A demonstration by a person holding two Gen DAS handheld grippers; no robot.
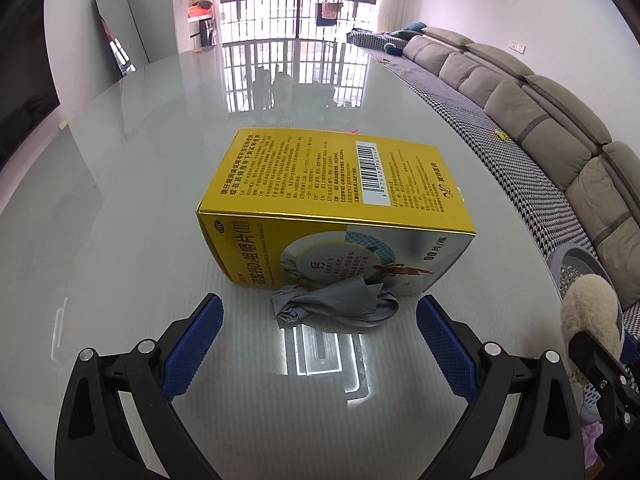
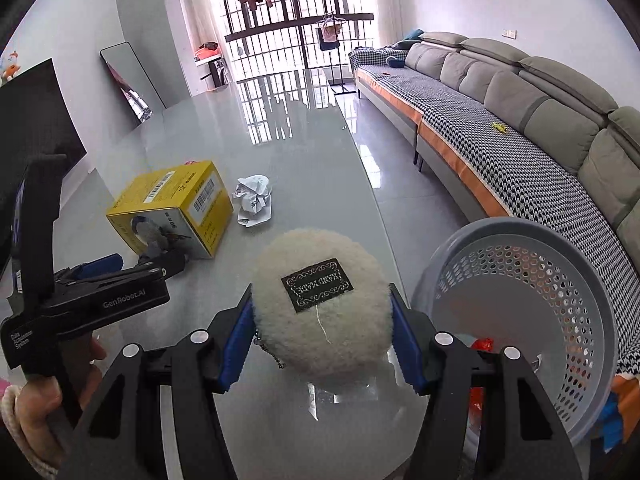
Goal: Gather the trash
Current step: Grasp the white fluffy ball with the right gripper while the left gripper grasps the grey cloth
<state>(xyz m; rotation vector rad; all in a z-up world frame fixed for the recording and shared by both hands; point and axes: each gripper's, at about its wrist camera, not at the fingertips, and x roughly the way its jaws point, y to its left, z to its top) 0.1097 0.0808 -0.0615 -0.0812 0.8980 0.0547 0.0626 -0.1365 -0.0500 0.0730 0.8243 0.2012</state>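
Right gripper (image 2: 322, 340) is clamping a round, cream-coloured fluffy pouch (image 2: 320, 312) between its blue pads, holding it above the glossy grey glass table (image 2: 304, 152), just beside the tilted grey perforated plastic basket (image 2: 560, 320). The pouch's black label is facing up.

Left gripper (image 1: 320, 320) is standing with its jaws wide apart, nothing between them, pointing at a crumpled grey glove (image 1: 336, 304) lying on the table against the near face of a yellow cardboard medicine box (image 1: 336, 200).

Only the right wrist view is showing a crumpled white paper ball (image 2: 254, 200) just beside the box's far end, and red scraps inside the basket. Only the left wrist view is showing the glove clearly.

The box is lying on its side, long axis running across the left wrist view, barcode face up.
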